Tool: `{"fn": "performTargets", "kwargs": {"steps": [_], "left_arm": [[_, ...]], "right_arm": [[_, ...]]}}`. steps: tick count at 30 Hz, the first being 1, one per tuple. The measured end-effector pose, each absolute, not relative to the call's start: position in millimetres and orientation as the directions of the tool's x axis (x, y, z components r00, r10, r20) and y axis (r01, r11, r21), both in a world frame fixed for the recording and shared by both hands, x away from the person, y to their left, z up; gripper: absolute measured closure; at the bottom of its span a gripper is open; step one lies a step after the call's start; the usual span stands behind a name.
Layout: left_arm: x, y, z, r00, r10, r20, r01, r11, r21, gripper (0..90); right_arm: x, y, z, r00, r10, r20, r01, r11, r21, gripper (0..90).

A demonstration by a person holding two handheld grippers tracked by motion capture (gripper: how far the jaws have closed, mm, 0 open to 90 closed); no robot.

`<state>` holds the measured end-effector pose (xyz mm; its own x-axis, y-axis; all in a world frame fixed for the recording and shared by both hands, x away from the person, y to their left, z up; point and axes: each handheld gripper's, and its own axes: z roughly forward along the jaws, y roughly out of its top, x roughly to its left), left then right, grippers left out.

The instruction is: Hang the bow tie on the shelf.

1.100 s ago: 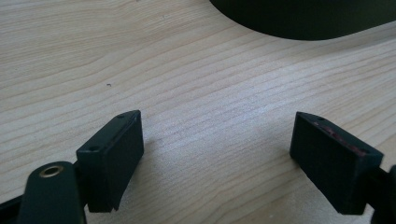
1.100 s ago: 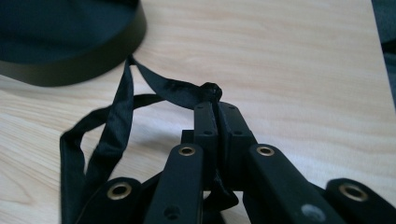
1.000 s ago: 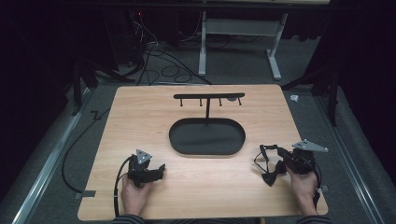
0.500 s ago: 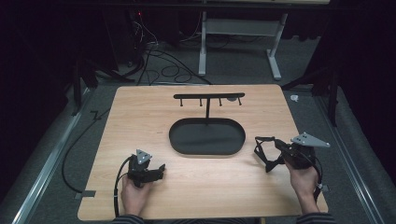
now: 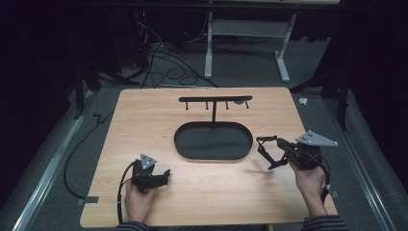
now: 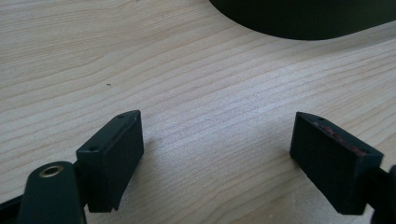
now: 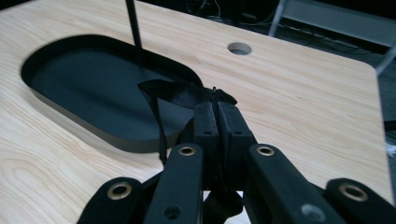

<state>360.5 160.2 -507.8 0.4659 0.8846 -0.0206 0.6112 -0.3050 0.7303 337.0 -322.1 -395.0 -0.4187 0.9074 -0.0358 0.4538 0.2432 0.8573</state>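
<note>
Black strap (image 7: 173,95), seemingly ribbon, pinched in closed right tool (image 7: 215,100) beside oval tray (image 5: 183,144); left tool (image 6: 219,140) gapes empty.

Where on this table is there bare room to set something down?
Bare wood lies left of the black oval tray, between it and the table's left edge, and along the near edge between the left gripper and right gripper. The middle is crowded by tray and hook stand.
</note>
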Motion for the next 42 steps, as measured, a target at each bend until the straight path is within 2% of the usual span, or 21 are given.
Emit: {"fn": "performTargets", "kwargs": {"steps": [42], "left_arm": [[360.6, 160.2, -507.8, 0.466, 0.885, -0.021, 0.611, -0.305, 0.730, 17.9]], "right_arm": [[360.6, -270.6, -373.0, -0.569, 0.822, -0.011, 0.398, 0.288, 0.871, 88.3]]}}
